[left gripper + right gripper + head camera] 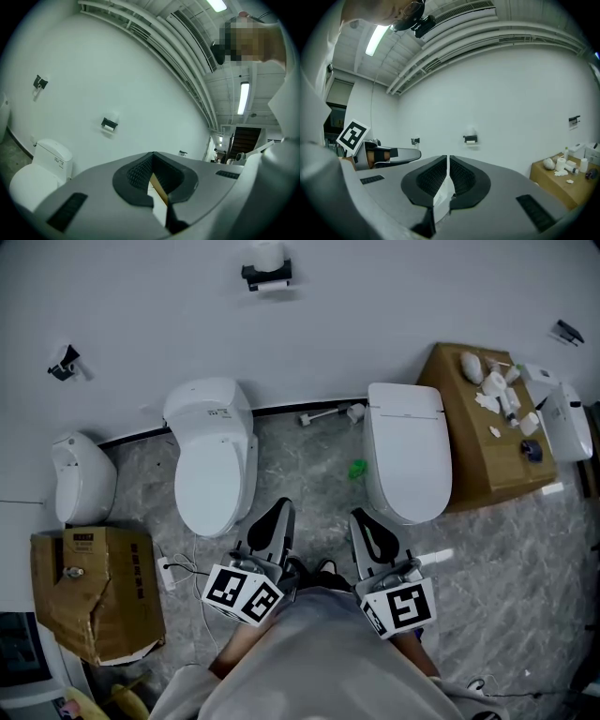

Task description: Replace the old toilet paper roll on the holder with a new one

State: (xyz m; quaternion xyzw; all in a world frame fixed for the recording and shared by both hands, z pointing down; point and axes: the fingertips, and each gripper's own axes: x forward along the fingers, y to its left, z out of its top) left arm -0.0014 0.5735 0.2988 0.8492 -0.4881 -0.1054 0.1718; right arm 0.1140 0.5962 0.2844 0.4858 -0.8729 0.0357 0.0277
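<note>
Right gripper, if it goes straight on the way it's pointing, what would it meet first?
Most likely the white wall, a little left of the toilet paper holder. The right gripper points level and seems high enough to pass over the toilet ahead of it, though depth is hard to judge.

Person's wearing a pale grey shirt [309, 667], down at 6 o'clock. The left gripper [280, 511] and right gripper [363, 519] are grey shells with black ribbed fingers [425, 180], and there's a black-and-white marker cube [242, 594] on each.
</note>
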